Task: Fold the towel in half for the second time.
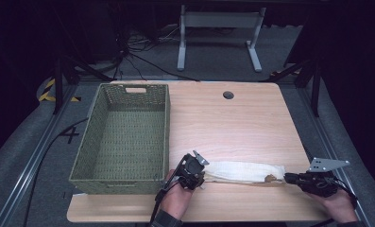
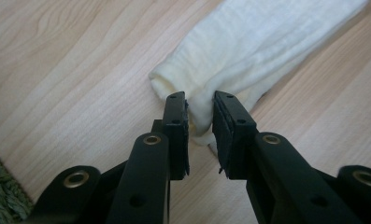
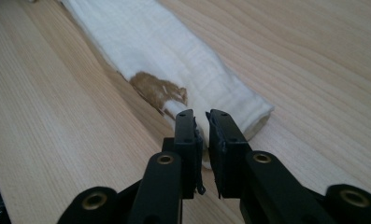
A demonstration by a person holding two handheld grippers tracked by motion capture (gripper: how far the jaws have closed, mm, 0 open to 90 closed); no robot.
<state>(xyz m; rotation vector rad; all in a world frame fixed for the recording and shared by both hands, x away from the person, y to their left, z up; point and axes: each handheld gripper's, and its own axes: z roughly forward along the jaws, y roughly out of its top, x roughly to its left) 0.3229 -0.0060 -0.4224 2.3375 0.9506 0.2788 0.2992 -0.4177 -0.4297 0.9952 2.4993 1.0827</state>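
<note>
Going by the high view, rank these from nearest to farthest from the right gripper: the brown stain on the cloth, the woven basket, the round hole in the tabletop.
From the right gripper:
1. Brown stain: just to its left, on the cloth's near end.
2. Round hole: far side of the table, near the back edge.
3. Woven basket: across the table on the left.

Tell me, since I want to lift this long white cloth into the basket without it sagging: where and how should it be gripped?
Probably at both short ends, each approached low along the table. The white cloth lies flat in a long folded strip, so the left gripper pinches a corner of one end, and the right gripper pinches the other, beside the brown mark.
</note>
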